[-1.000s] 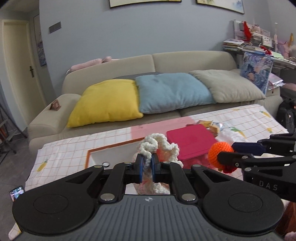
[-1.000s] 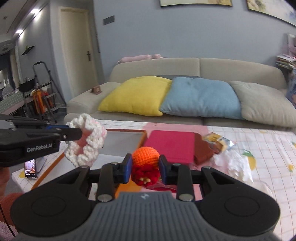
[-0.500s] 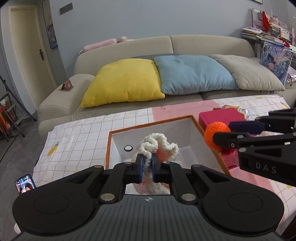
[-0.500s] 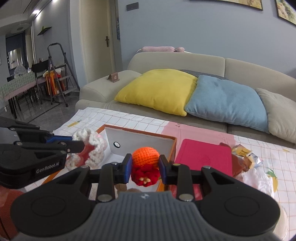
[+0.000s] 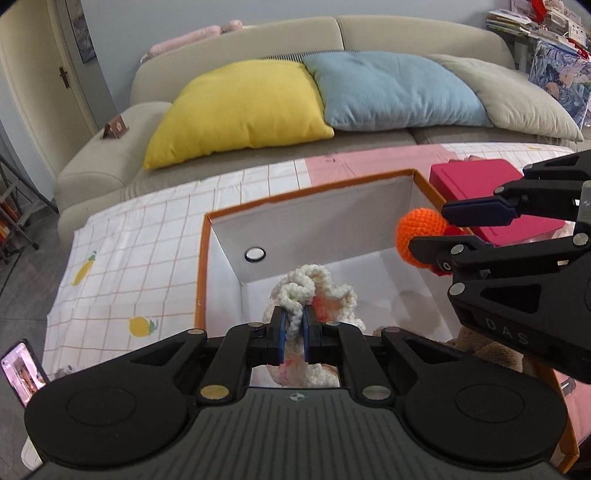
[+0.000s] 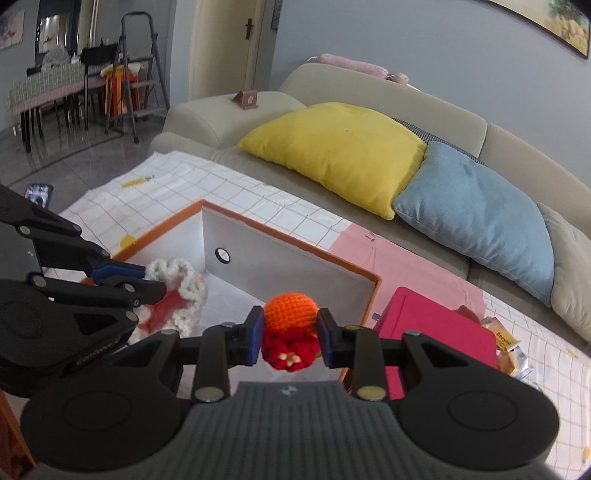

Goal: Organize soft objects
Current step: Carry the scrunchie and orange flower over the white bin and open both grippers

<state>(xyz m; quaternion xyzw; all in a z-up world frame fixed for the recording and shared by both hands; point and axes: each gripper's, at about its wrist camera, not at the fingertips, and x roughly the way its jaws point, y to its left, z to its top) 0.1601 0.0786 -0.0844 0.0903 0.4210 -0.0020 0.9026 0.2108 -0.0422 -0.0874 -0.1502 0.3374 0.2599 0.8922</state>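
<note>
Crochet on both sides: left gripper [image 5: 294, 326] clamped on the cream frill [image 5: 314, 291], right gripper [image 6: 290, 334] pinching the orange ball [image 6: 291, 308] with its red base. Both pieces hang over the open box [image 5: 317, 221], orange rim, white inside, a round hole in its far wall. Box sits on a checked cloth [image 5: 147, 236] in front of the sofa [image 5: 369, 33]. Pink case [image 6: 439, 328] just right of the box. Readable text: "DAS" on the right gripper's body, "Deeyeo" on a packet [image 6: 506, 347] past the case.
</note>
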